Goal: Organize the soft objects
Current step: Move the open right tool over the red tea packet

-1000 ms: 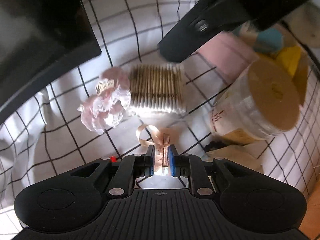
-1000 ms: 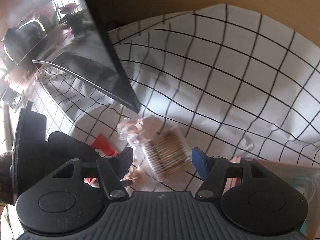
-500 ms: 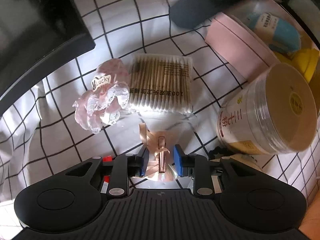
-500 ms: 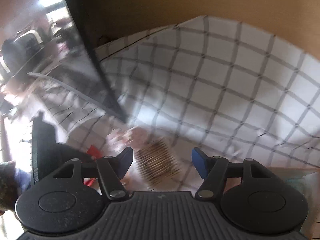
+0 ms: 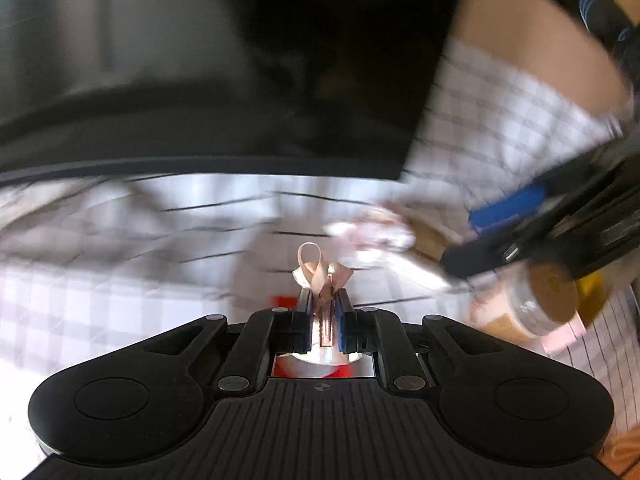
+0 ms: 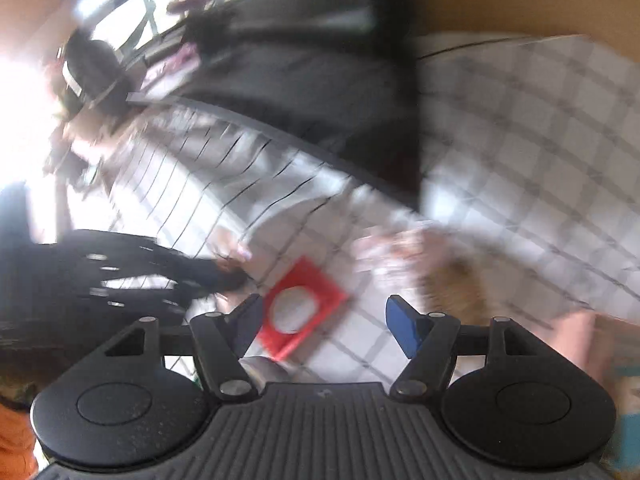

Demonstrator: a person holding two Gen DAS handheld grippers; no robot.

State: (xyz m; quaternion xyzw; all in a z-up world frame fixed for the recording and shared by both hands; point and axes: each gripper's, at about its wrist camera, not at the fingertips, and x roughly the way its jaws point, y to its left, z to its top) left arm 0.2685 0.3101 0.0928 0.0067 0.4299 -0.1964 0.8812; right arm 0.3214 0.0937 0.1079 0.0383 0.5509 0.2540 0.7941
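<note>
My left gripper (image 5: pixel 324 312) is shut on a beige ribbon-bow hair clip (image 5: pixel 322 276) and holds it above the checked cloth (image 5: pixel 160 300). A pink lace scrunchie (image 5: pixel 372 232) lies blurred behind it, next to a pack of cotton swabs (image 5: pixel 428 236). My right gripper (image 6: pixel 324 320) is open and empty over the cloth, and it shows in the left wrist view (image 5: pixel 520 220) at the right. The scrunchie (image 6: pixel 388 248) and swabs (image 6: pixel 456 284) show blurred ahead of the right gripper. A red card with a white disc (image 6: pixel 300 308) lies between the right gripper's fingers. The left gripper (image 6: pixel 232 272) shows dark at the left.
A dark monitor (image 5: pixel 240 60) stands at the back of the cloth. A clear tub with a tan lid (image 5: pixel 532 304) and a pink box (image 5: pixel 564 336) sit at the right. Both views are motion-blurred.
My left gripper closed on the hair clip and lifted it off the cloth, swinging left. My right gripper stayed open and moved down toward the red card.
</note>
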